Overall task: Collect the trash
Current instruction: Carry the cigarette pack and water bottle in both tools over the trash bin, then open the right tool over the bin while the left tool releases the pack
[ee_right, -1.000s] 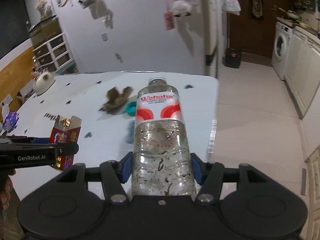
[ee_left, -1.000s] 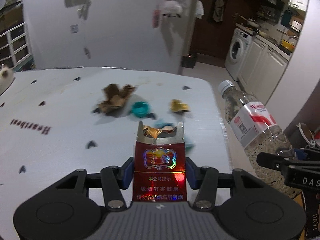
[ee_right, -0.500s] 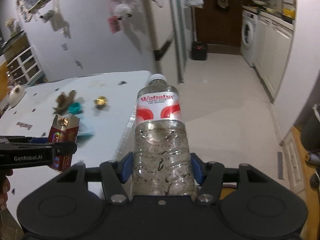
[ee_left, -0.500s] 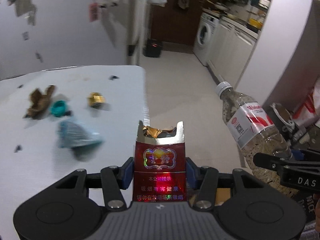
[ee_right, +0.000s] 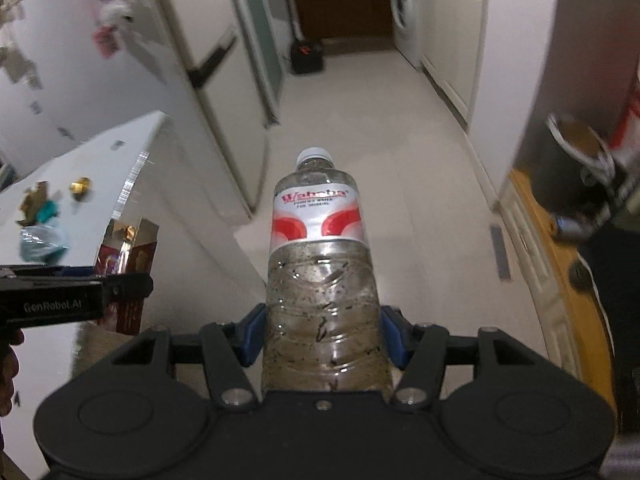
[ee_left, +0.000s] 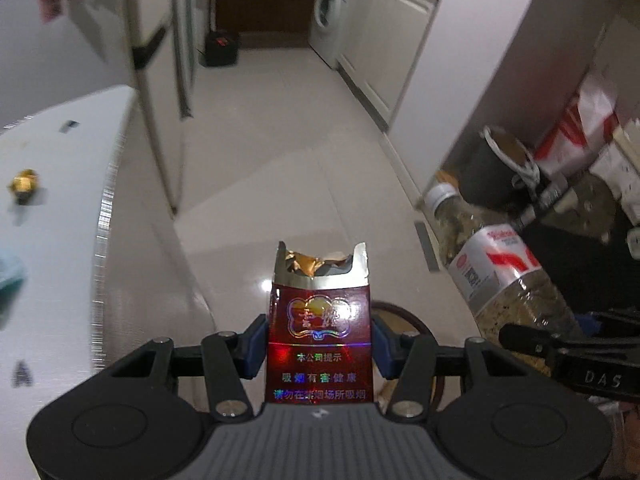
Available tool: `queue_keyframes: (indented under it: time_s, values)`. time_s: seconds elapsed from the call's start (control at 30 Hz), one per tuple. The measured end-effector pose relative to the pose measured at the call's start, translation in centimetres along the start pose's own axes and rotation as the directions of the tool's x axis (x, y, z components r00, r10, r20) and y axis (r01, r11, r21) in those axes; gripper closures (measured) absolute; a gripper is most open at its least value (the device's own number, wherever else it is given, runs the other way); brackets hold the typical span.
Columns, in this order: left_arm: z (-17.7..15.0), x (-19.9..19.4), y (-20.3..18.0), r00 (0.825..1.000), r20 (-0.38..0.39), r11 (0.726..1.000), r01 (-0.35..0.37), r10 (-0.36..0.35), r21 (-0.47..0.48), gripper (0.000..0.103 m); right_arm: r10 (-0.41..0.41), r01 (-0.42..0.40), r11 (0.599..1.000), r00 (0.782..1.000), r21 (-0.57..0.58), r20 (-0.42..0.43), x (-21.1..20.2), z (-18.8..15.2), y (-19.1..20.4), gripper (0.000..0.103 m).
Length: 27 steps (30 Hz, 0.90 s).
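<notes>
My left gripper (ee_left: 318, 342) is shut on a red cigarette pack (ee_left: 320, 320) with its torn foil top up, held off the table's right edge over the floor. My right gripper (ee_right: 322, 334) is shut on a clear plastic bottle (ee_right: 320, 264) with a red and white label and dirty dregs inside. The bottle also shows in the left wrist view (ee_left: 500, 276), to the right of the pack. The pack shows at the left of the right wrist view (ee_right: 128, 264). A dark trash bin (ee_left: 494, 172) with a white-edged bag stands on the floor at the right.
The white table (ee_left: 60, 200) lies to the left with a gold wrapper (ee_left: 24, 184), a brown crumpled scrap (ee_right: 34, 204), a teal cap (ee_right: 48, 210) and a bluish plastic bag (ee_right: 42, 244). A fridge (ee_left: 160, 60), a washing machine (ee_left: 330, 12) and cabinets line the pale floor.
Both grippers have swung right, away from the table and toward the floor and the bin. Each keeps its hold. The table trash has slid to the left edge of view.
</notes>
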<state>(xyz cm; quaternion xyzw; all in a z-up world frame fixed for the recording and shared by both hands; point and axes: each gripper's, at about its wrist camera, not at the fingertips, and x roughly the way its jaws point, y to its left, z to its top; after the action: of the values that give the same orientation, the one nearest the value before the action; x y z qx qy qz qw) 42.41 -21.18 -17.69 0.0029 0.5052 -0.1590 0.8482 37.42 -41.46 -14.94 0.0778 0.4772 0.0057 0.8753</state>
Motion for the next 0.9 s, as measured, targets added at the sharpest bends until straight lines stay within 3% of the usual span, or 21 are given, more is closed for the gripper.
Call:
queue_keyframes:
  time_s: [0.2, 0.4, 0.67, 0.9]
  values:
    - [-0.8, 5.7, -1.9, 0.992, -0.119, 0.999, 0.033, -0.030, 0.023, 0.051, -0.004, 0.024, 0.993, 0.985, 0.114, -0.171, 4.5, -2.5, -4.4, 0.043]
    - [-2.0, 11.8, -2.8, 0.972, -0.234, 0.999, 0.028, -0.018, 0.039, 0.051, 0.011, 0.046, 0.987, 0.937, 0.155, -0.349, 10.9, -5.1, -6.8, 0.043]
    - [-3.4, 18.4, -2.5, 0.935, -0.354, 0.998, 0.048, -0.035, 0.029, 0.051, 0.038, 0.059, 0.981, 0.878, 0.187, -0.477, 20.7, -5.8, -8.5, 0.041]
    - [-4.2, 21.2, -1.9, 0.917, -0.396, 0.998, 0.062, -0.044, 0.033, 0.050, 0.066, 0.084, 0.947, 0.893, 0.309, -0.445, 24.7, -6.2, -10.6, 0.027]
